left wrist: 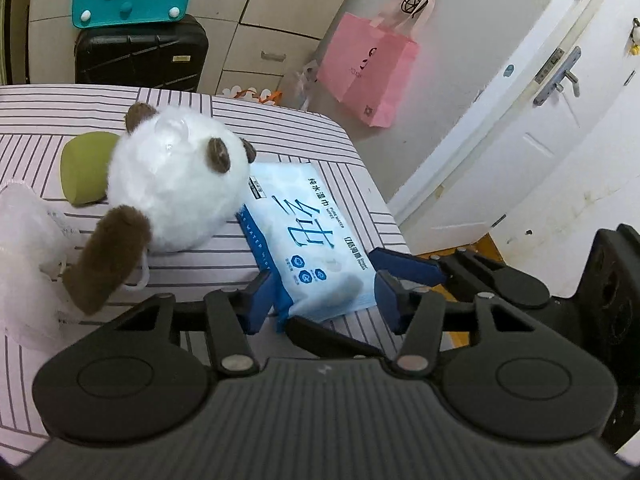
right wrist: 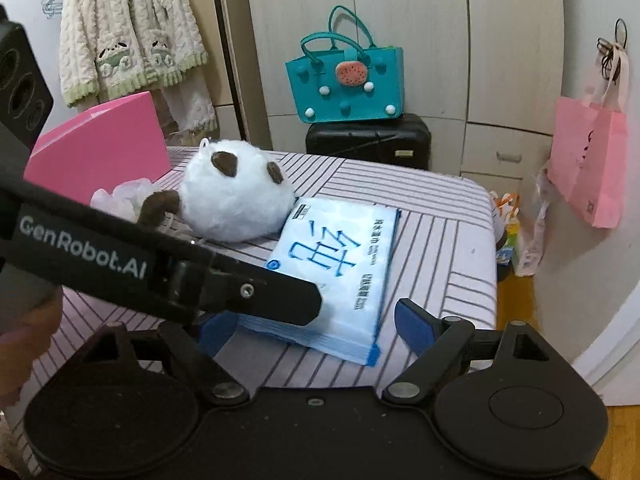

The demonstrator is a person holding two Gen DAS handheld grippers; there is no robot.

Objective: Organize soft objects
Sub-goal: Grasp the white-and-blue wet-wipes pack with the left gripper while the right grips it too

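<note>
Straddling the wipes pack point(left wrist: 308, 236), left gripper point(left wrist: 320, 300) jaws not visibly clamped; right gripper point(right wrist: 316, 328) apart, flanking its near end to steady it.

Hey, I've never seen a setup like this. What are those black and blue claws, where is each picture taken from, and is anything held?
A person holds two pincer tools, each with a wide-angle camera looking along its fingers. One picture is from the left gripper, the other from the right gripper. On the striped surface lie a white plush toy and a blue wipes pack. Both grippers straddle the pack's near end. The right is open; whether the left squeezes it, I cannot tell.
</note>
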